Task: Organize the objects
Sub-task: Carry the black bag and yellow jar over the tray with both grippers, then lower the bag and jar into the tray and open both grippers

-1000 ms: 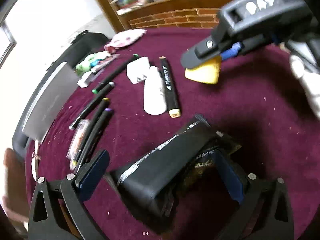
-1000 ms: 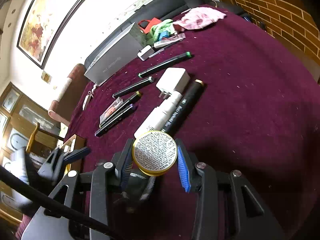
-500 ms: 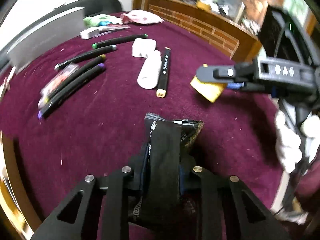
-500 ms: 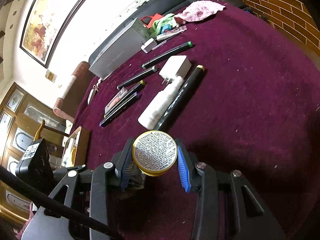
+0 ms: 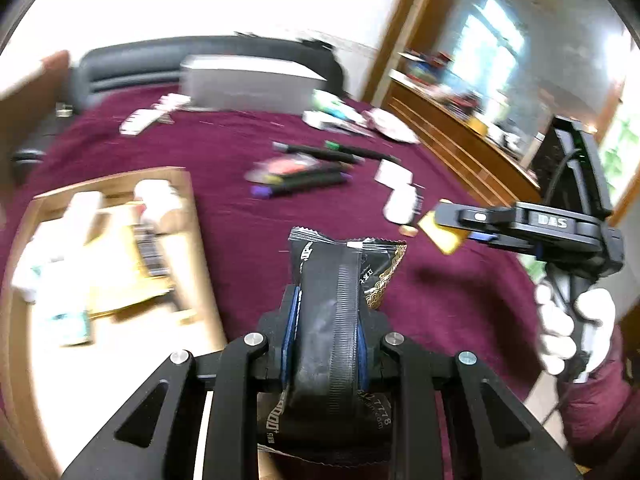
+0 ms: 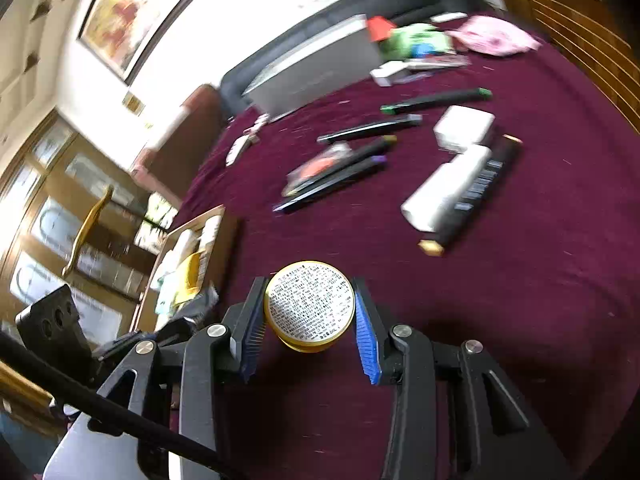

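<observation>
Fingers [image 5: 326,332] clamped round black packet [image 5: 340,276]

Five black marker pens [image 6: 436,101] lie on the maroon surface [image 6: 520,300]: four left of the white bottle [image 6: 448,188], one touching its right side. One white charger block [image 6: 464,127] sits just beyond the bottle. Each tool holds one item: one gold tin [image 6: 310,307], one black packet [image 5: 332,312].

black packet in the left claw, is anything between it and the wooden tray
Nothing visible does. The black packet, gripped in the left claw, is beside the wooden tray, with only bare maroon cloth between them. The tray already holds several blurred items.
</observation>
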The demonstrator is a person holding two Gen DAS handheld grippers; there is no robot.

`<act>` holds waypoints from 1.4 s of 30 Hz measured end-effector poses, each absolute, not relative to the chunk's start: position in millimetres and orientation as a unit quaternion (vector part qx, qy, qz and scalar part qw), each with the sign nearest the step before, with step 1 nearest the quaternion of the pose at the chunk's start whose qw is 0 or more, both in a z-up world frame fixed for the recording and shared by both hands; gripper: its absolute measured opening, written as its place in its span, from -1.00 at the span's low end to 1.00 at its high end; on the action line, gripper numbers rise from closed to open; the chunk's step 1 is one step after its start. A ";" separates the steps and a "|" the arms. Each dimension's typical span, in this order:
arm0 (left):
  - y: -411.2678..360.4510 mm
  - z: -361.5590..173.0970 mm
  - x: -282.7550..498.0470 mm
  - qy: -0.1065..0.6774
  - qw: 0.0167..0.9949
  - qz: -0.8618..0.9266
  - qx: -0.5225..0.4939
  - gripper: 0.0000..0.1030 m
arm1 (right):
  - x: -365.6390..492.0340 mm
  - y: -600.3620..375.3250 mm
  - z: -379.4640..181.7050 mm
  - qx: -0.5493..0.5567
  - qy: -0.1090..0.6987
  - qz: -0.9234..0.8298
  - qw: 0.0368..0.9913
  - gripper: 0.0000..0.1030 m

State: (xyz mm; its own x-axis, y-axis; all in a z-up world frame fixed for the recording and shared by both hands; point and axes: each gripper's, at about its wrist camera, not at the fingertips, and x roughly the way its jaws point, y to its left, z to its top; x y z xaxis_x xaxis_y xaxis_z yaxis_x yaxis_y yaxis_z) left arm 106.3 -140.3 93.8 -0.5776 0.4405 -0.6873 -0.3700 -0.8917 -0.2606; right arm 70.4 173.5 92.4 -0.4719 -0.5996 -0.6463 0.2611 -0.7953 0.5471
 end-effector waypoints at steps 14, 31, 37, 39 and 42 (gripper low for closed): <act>-287.3 59.0 123.0 -0.070 0.039 0.912 -0.402 -0.60 | 83.1 -21.5 87.3 0.486 -0.059 -0.790 0.369 -0.25; -320.3 35.5 98.5 -0.059 0.004 0.904 -0.424 -0.59 | 82.3 -109.4 39.8 0.526 0.026 -0.766 0.369 -0.25; -326.6 32.9 95.3 -0.072 0.004 0.904 -0.421 -0.55 | 82.5 -116.5 41.1 0.517 0.042 -0.772 0.367 -0.25; -327.1 33.3 94.6 -0.072 0.003 0.904 -0.421 -0.55 | 83.0 -120.7 41.5 0.512 0.052 -0.776 0.365 -0.25; -327.2 33.8 94.4 -0.073 0.003 0.904 -0.421 -0.55 | 84.2 -127.2 42.2 0.503 0.066 -0.783 0.359 -0.25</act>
